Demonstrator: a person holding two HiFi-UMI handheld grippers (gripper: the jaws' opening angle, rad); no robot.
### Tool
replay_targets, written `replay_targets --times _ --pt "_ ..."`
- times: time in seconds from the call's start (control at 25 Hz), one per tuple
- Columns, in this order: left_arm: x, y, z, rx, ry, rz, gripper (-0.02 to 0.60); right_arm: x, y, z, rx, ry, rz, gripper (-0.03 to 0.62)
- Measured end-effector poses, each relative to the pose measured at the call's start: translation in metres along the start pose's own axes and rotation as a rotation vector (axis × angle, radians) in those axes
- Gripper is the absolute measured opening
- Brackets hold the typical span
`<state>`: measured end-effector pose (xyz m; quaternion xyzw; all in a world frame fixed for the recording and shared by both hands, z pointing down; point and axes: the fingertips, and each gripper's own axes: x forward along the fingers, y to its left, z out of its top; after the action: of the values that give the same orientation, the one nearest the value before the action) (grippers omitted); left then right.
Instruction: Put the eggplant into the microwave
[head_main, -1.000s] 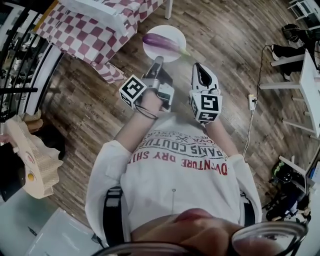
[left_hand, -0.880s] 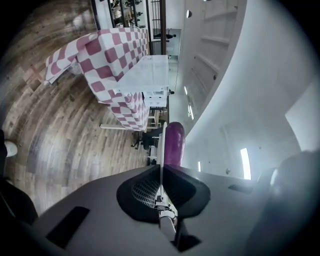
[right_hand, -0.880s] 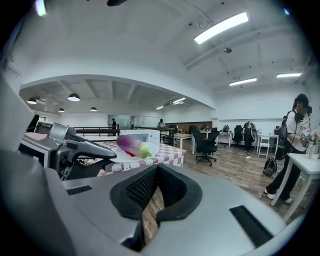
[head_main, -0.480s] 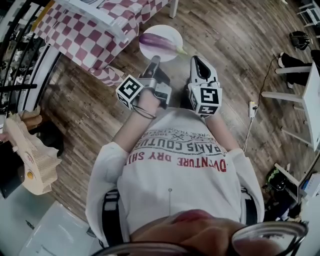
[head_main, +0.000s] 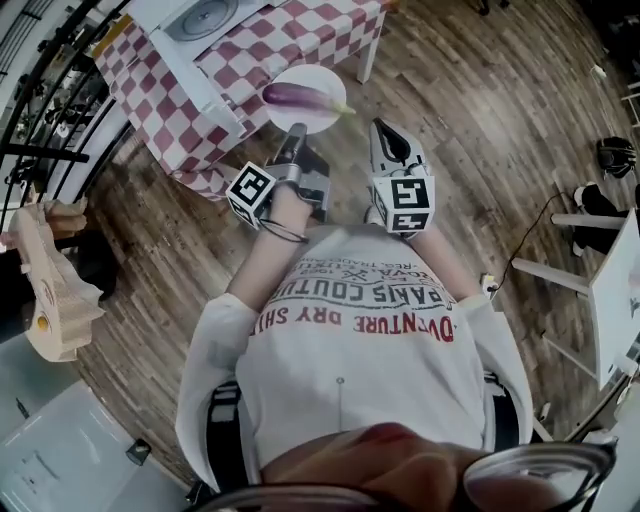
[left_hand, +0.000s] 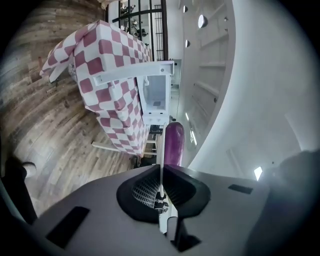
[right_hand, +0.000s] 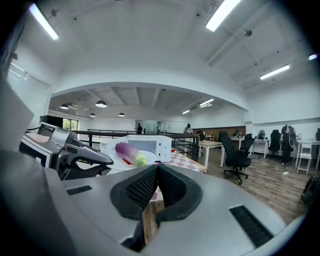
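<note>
The plate with eggplant nearer table

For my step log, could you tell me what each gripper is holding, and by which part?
The left gripper holds the round white plate, carrying the purple eggplant, by its near rim; the right gripper holds nothing.

floor: wood planks | table: red-white checked cloth | ceiling: strip lights

Purple eggplant on a white plate, red-and-white checked tablecloth, seemingly white microwave.
</note>
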<state>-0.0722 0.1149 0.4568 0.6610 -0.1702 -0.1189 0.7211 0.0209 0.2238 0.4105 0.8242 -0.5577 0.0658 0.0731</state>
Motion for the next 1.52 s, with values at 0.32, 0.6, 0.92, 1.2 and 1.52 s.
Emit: replay_targets --times 0.32,0.6,0.92,1.2,1.52 --pt "0.078 -0.002 -0.027 -0.032 -0.150 -0.019 0.036 0.046 -0.089 0.011 -0.037 -0.023 0.105 0.021" --pt "0.103 0.019 -0.031 -0.041 -0.239 0.050 0.036 0.085 -0.118 -0.007 0.013 0.017 0.182 0.021" --pt "0.157 0.027 0.005 -0.081 -0.296 0.066 0.037 0.154 -0.127 -0.017 0.003 0.076 0.256 0.021" --pt "0.231 0.018 0.063 -0.098 -0.321 0.049 0.037 0.246 -0.130 0.001 -0.034 0.097 0.304 0.021" --pt "0.283 0.009 0.143 -0.105 -0.398 0.030 0.035 0.360 -0.106 0.027 -0.067 0.075 0.428 0.021"
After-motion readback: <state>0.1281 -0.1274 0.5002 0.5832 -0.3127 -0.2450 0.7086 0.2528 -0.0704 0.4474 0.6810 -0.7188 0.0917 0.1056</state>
